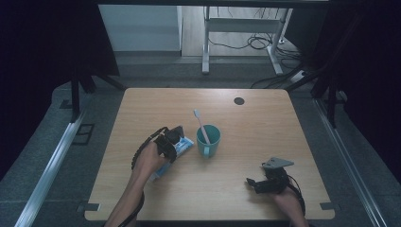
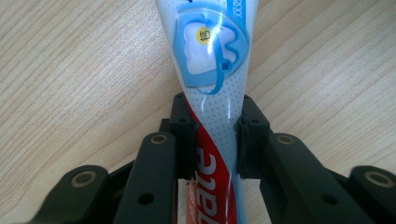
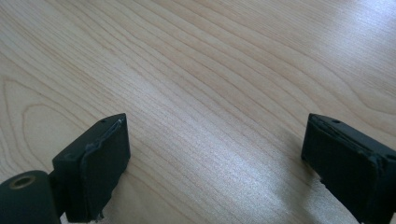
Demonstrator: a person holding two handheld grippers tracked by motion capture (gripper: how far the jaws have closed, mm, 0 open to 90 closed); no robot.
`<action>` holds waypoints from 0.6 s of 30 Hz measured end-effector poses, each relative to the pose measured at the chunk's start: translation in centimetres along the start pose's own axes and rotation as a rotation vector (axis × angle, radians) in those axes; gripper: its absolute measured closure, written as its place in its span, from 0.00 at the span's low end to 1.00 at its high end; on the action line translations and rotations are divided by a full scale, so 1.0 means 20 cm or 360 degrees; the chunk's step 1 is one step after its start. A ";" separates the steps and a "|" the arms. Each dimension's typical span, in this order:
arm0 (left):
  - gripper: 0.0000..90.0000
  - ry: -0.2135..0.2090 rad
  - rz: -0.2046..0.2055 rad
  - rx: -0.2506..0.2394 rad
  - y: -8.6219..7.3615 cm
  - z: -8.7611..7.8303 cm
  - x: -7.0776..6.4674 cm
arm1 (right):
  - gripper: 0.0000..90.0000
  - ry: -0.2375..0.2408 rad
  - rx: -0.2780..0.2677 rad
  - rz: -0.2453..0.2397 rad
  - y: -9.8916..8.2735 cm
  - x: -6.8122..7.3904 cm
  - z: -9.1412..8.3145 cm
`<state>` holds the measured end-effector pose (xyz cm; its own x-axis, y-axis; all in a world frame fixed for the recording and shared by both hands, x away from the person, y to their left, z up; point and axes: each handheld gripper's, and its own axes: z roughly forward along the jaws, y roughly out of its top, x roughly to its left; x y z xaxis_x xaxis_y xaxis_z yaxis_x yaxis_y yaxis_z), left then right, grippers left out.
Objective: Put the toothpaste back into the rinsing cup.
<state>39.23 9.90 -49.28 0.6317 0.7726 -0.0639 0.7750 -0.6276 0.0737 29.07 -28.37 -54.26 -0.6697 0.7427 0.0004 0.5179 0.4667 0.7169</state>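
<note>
A: Left tool (image 2: pixel 214 140) pinches the toothpaste tube (image 2: pixel 212 84) flat on the surface (image 1: pixel 265 127), just left of the green cup (image 1: pixel 208 140).

B: Lift level, clear the cup's toothbrush (image 1: pixel 202 126). Right tool (image 3: pixel 215 168) spread, idle.

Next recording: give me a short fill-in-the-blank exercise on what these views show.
1. The left gripper has its fingers closed on the white, blue and red tube of ____.
2. The pink toothbrush stands in the green ____.
3. The right gripper has its fingers ____, with nothing between them.
4. The light wooden table has a small round black ____ near its far edge.

Missing words: toothpaste; cup; open; disc
</note>
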 end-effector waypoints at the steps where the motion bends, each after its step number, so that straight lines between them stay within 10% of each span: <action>1: 0.81 -0.0008 0.0007 0.0002 0.00 0.00 0.00 | 0.08 -0.0001 -0.0001 0.0001 0.00 0.00 0.00; 18: 0.82 -0.0033 0.0030 -0.0091 -0.02 -0.05 0.01 | 0.08 0.0000 0.0001 -0.0001 0.00 0.00 0.00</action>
<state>38.92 10.38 -48.42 0.6469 0.7581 -0.0824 0.7611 -0.6351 0.1321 29.07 -28.37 -54.26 -0.6699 0.7424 0.0000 0.5178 0.4672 0.7167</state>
